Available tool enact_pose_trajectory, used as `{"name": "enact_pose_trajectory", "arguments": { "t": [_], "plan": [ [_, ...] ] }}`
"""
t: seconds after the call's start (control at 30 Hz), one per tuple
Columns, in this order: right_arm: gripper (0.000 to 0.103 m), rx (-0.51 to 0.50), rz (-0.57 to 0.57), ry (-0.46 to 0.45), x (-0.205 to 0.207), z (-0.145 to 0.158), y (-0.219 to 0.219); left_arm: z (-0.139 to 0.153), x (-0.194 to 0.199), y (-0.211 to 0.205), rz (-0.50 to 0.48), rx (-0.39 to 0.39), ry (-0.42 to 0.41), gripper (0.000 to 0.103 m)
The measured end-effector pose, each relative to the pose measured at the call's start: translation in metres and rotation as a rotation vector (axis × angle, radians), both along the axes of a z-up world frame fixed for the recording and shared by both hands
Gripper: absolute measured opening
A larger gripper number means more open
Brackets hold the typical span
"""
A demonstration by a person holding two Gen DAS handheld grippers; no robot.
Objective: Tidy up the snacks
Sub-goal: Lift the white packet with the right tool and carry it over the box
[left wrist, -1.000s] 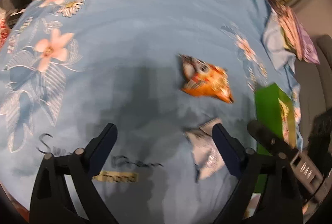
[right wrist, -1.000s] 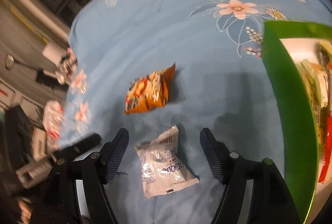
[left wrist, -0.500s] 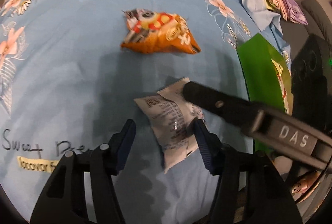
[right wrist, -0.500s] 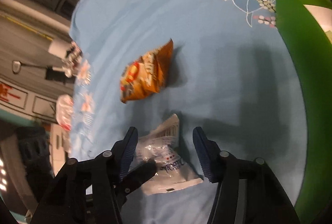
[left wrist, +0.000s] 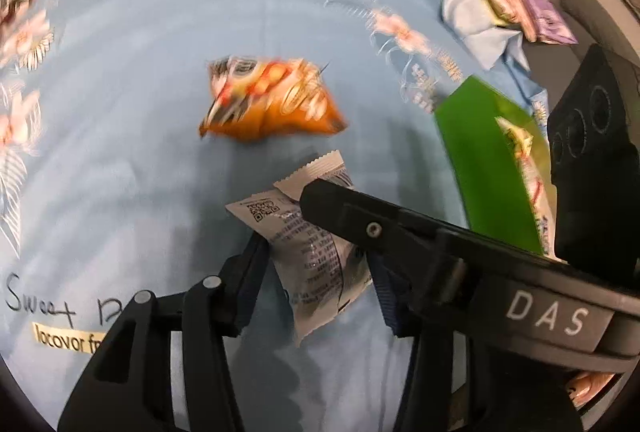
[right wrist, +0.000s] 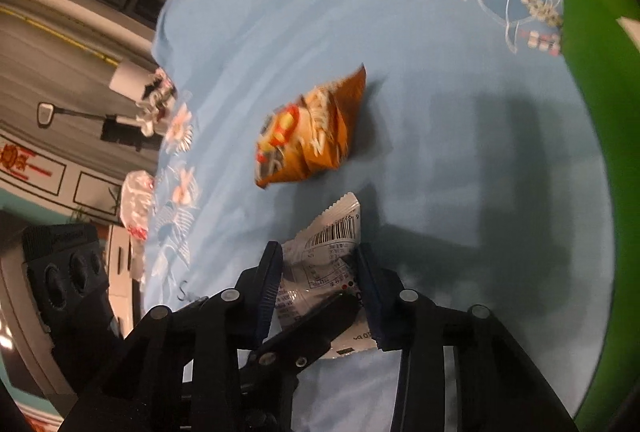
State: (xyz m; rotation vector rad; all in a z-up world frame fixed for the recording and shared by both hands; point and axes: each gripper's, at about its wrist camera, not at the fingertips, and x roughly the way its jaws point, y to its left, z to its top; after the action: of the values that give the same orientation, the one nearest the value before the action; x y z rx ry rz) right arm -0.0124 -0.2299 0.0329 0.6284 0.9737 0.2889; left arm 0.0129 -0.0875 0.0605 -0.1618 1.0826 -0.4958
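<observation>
A: Right wrist view first: your right gripper (right wrist: 318, 290) has just been closing, and now both pads press on the white snack packet (right wrist: 320, 252), which was lying free between wide jaws one second ago. Its barcode end sticks out past the fingertips.

B: And your left gripper (left wrist: 316, 282)?

A: It has come in from the side and its jaws have just been closing too. The same white packet (left wrist: 316, 252) is between them. The left pad touches the packet edge; the other side is hidden by your right gripper's finger, so I cannot tell if it really pinches.

B: So two tools are on one packet?

A: Yes. I think one grip is enough; the packet is still on the blue cloth (left wrist: 140, 52). Further away, the orange chip bag (left wrist: 272, 100) waits untouched, and the green box (left wrist: 480, 160) stands at the right, some snacks already inside.
</observation>
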Motion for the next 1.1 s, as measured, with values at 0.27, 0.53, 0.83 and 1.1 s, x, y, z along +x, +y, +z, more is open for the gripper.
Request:
{"name": "enact_pose_trajectory", "arguments": {
  "t": [0.27,0.53,0.83,1.1],
  "plan": [
    [0.04,-0.067,-0.103,-0.204,-0.031,0.053,-0.015,0.047,-0.022,-0.027,-0.06,-0.019,-0.242,0.049],
    [0.04,-0.05,-0.324,-0.338,-0.069,0.077,-0.076,0.075,-0.023,-0.103,-0.241,-0.007,-0.402,0.048],
    [0.039,-0.049,-0.596,-0.337,-0.107,0.069,-0.147,0.073,-0.018,-0.193,-0.506,-0.001,-0.403,0.045],
    [0.039,-0.003,-0.747,-0.271,-0.127,0.045,-0.196,0.057,-0.02,-0.238,-0.629,-0.035,-0.349,0.043]
  ]
}}
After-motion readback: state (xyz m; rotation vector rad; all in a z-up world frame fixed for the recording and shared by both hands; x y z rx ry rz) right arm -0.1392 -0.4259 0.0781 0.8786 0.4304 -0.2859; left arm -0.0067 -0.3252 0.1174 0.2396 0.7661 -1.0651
